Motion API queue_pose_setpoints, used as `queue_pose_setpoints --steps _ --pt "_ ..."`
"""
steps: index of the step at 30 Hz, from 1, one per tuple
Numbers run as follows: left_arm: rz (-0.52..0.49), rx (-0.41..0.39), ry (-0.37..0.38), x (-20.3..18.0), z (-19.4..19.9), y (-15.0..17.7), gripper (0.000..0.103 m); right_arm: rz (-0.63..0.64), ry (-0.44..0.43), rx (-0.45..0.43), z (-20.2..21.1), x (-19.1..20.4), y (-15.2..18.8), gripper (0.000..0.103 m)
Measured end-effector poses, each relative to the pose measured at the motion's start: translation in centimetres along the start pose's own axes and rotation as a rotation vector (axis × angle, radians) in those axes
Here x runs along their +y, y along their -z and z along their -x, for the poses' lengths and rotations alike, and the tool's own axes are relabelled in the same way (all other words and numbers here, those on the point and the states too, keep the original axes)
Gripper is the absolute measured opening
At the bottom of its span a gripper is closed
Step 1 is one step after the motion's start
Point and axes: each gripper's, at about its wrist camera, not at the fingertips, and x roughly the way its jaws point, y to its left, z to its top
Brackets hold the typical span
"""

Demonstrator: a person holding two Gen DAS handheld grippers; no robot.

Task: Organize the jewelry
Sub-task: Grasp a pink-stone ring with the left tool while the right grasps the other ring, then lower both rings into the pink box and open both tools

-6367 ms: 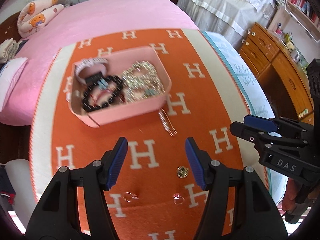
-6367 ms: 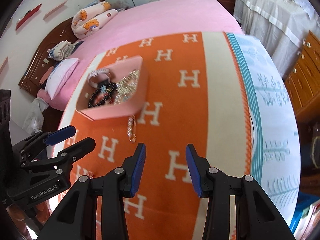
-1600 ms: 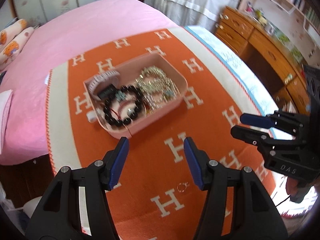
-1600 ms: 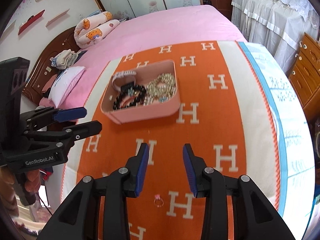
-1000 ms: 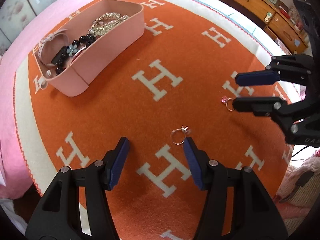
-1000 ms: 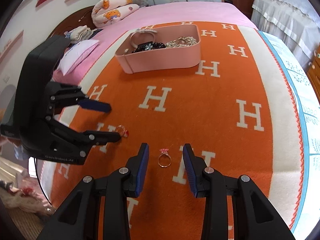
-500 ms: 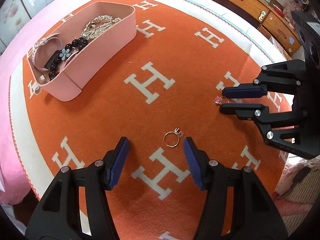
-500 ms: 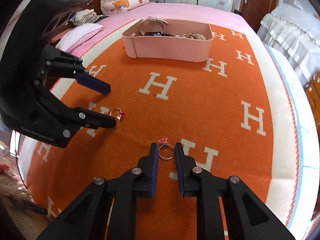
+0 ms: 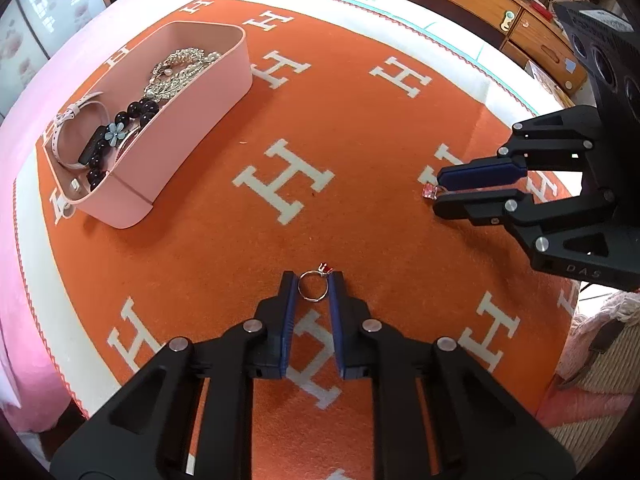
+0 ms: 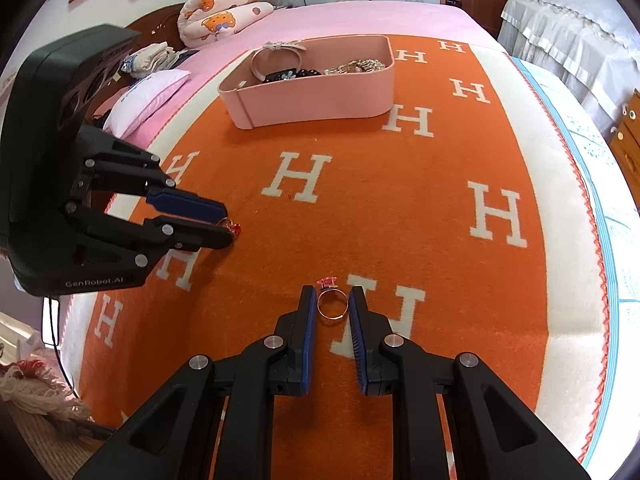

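A pink jewelry box (image 9: 188,136) (image 10: 320,96) with a watch, a black bead bracelet and gold chains stands on the orange H-pattern blanket (image 9: 360,128). My left gripper (image 9: 313,280) has closed on a silver ring with a red stone (image 9: 314,290), which also shows in the right wrist view (image 10: 233,227). My right gripper (image 10: 332,294) has closed on a gold ring with a pink stone (image 10: 331,306), which also shows in the left wrist view (image 9: 430,191). Both rings rest on the blanket.
The blanket lies on a bed with a pink sheet (image 10: 360,16). Pillows (image 10: 220,12) lie at the headboard. A wooden dresser (image 9: 500,8) stands beside the bed. The blanket's edge (image 10: 576,240) is at the right.
Both grippers have come down low to the blanket and narrowed around the two rings. The left jaws have closed from wide open onto the silver ring.
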Motion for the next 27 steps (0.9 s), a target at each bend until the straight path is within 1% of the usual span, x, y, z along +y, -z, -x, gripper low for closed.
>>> queue_pose_setpoints --steps 6,9,11,14,19,22,27 --pt "0.063 -0.019 0.007 0.3 1.0 0.1 0.013 -0.047 -0.027 -0.019 0.9 -0.4 -1.1 0.016" --pt "0.106 -0.033 0.001 0.8 2.0 -0.2 0.013 -0.059 -0.045 -0.030 1.4 -0.3 -2.4 0.016" --pt "0.141 -0.046 -0.018 1.5 3.0 -0.7 0.013 -0.064 -0.060 -0.043 1.8 -0.2 -3.7 0.016" --pt "0.201 -0.077 -0.054 2.9 4.7 -1.7 0.013 -0.061 -0.075 -0.067 2.4 0.2 -6.0 0.016" --pt "0.313 -0.151 -0.118 6.2 7.7 -4.3 0.013 -0.057 -0.092 -0.117 3.3 0.5 -11.5 0.016" --pt "0.382 -0.189 -0.133 8.5 8.9 -5.9 0.013 -0.063 -0.099 -0.148 3.6 0.3 -15.1 0.016" --pt "0.455 -0.226 -0.175 11.4 9.5 -8.2 0.013 -0.054 -0.086 -0.187 3.6 0.0 -20.7 0.016"
